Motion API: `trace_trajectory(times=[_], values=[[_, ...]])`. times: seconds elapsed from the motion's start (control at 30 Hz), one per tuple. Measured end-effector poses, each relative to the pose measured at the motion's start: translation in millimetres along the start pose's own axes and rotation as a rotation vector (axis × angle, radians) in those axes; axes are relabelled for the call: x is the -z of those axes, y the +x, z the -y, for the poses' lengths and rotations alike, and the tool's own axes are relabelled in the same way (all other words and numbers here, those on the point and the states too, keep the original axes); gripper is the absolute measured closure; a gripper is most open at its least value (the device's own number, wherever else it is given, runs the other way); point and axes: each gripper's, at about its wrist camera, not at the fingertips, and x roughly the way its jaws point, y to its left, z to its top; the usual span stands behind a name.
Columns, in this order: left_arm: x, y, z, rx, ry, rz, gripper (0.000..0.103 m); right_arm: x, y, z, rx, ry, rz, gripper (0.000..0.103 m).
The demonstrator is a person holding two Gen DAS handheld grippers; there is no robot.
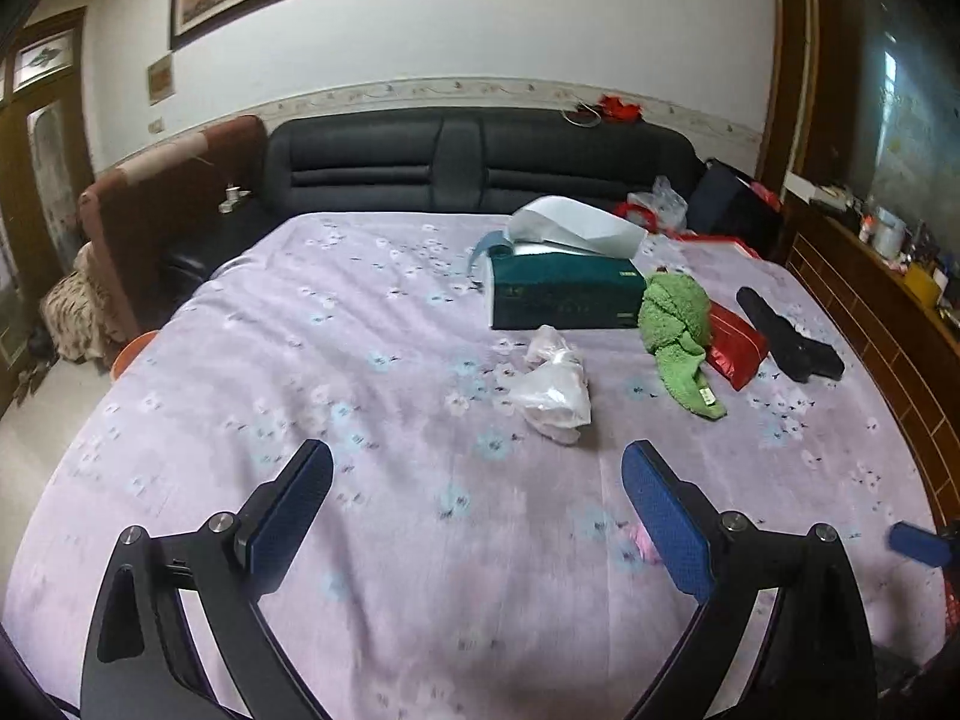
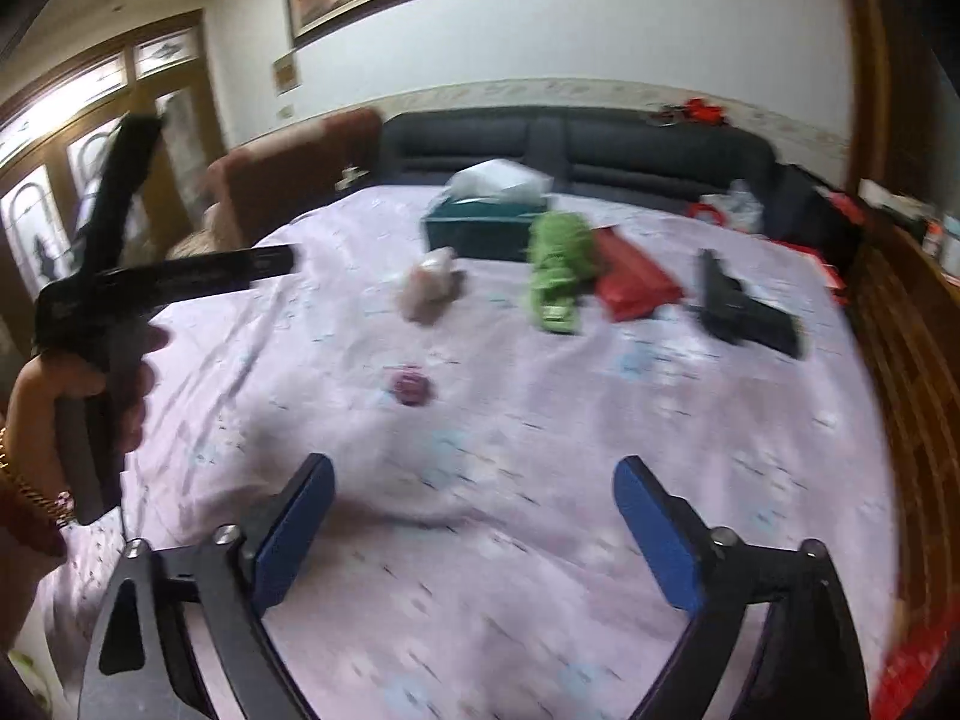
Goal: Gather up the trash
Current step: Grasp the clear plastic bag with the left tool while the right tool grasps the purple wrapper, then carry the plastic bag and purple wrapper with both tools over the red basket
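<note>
A crumpled clear plastic bag (image 1: 552, 384) (image 2: 429, 285) lies mid-bed on the lilac floral sheet (image 1: 300, 330). A small pink wrapper (image 1: 642, 543) (image 2: 411, 387) lies nearer me. My left gripper (image 1: 477, 462) is open over the sheet, short of the bag, with nothing between its blue pads. The right wrist view shows it at the left, a hand gripping its handle (image 2: 90, 360). My right gripper (image 2: 474, 474) is open too, empty, the pink wrapper beyond its tips. One of its blue pads (image 1: 918, 543) pokes in at the right edge of the left wrist view.
Behind the bag stand a teal tissue box (image 1: 564, 294), a green towel (image 1: 678, 324), a red packet (image 1: 735, 348) and a black pistol-shaped object (image 1: 786, 336). A black headboard (image 1: 480, 162) closes the far side. A cluttered wooden cabinet (image 1: 870, 300) runs along the right.
</note>
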Motion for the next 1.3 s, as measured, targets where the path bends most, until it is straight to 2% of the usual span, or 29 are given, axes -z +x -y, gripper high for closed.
trace_trajectory(times=[0.1,0.23,0.47,0.57,0.6,0.63,0.67,0.73,0.83,1.07,1.3], values=[[-8,25,8,0.029,0.043,-0.013,0.009,-12,32,-14,-0.047,-0.014,-0.025,0.024],[-18,66,17,0.073,0.086,-0.080,0.029,-26,70,-26,-0.089,-0.017,-0.052,0.030],[-26,114,29,0.086,0.128,-0.137,0.032,-37,121,-31,-0.119,-0.011,-0.114,0.042],[-26,129,29,0.097,0.121,-0.173,0.049,-39,135,-32,-0.118,-0.017,-0.136,0.048],[-26,133,28,0.101,0.117,-0.184,0.062,-39,139,-32,-0.115,-0.020,-0.144,0.054],[-25,138,28,0.107,0.107,-0.201,0.068,-39,142,-32,-0.111,-0.020,-0.152,0.058],[-24,139,27,0.112,0.098,-0.201,0.070,-39,143,-31,-0.109,-0.020,-0.155,0.067],[-21,134,26,0.117,0.087,-0.187,0.075,-38,143,-30,-0.104,-0.017,-0.149,0.076],[-15,120,23,0.138,0.066,-0.176,0.077,-37,132,-27,-0.104,-0.013,-0.126,0.077],[7,54,25,0.165,0.055,-0.126,0.077,-29,97,-22,-0.088,0.009,-0.091,0.077],[37,-9,36,0.156,0.049,-0.084,0.077,-15,51,-12,-0.060,0.045,-0.054,0.077]])
